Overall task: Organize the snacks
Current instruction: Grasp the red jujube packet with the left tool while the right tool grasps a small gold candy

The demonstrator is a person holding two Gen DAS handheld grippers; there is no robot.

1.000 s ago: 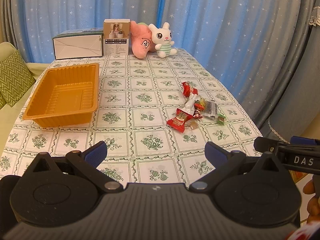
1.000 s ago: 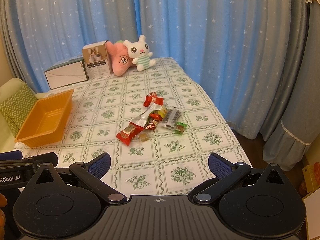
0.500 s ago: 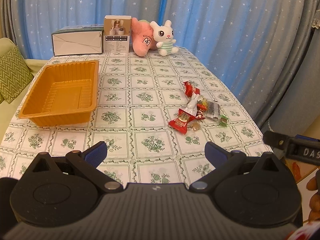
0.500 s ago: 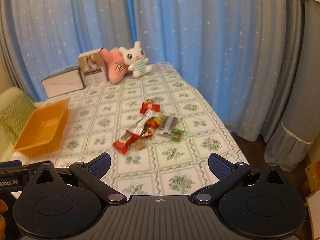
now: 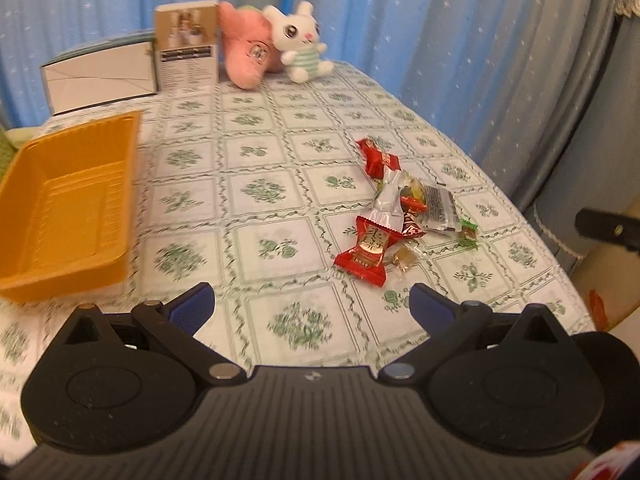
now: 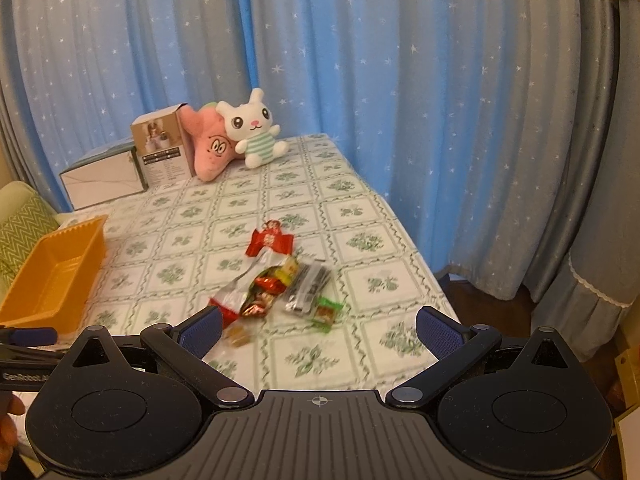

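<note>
Home: curtains (image 6: 360, 80), plush rabbit (image 6: 254, 132)

The tabletop (image 5: 276, 148) wears a white cloth of green-bordered squares with green floral sprigs, and the tray (image 5: 60, 208) on it is plain orange. The snacks (image 5: 400, 212) are mostly red wrappers with gold print, plus silver, clear and green ones. Blue curtains (image 6: 360, 60) carry small white stars; the plush rabbit (image 6: 256, 128) is white with green stripes, beside a pink plush (image 6: 210, 148).

We see a table (image 5: 280, 184) with a green flower cloth. On it lie an orange tray (image 5: 60, 208) on the left and a pile of snacks (image 5: 400, 216) on the right. At the far end stand two boxes (image 5: 120, 68), a pink plush (image 5: 244, 52) and a white bunny (image 5: 300, 40).
</note>
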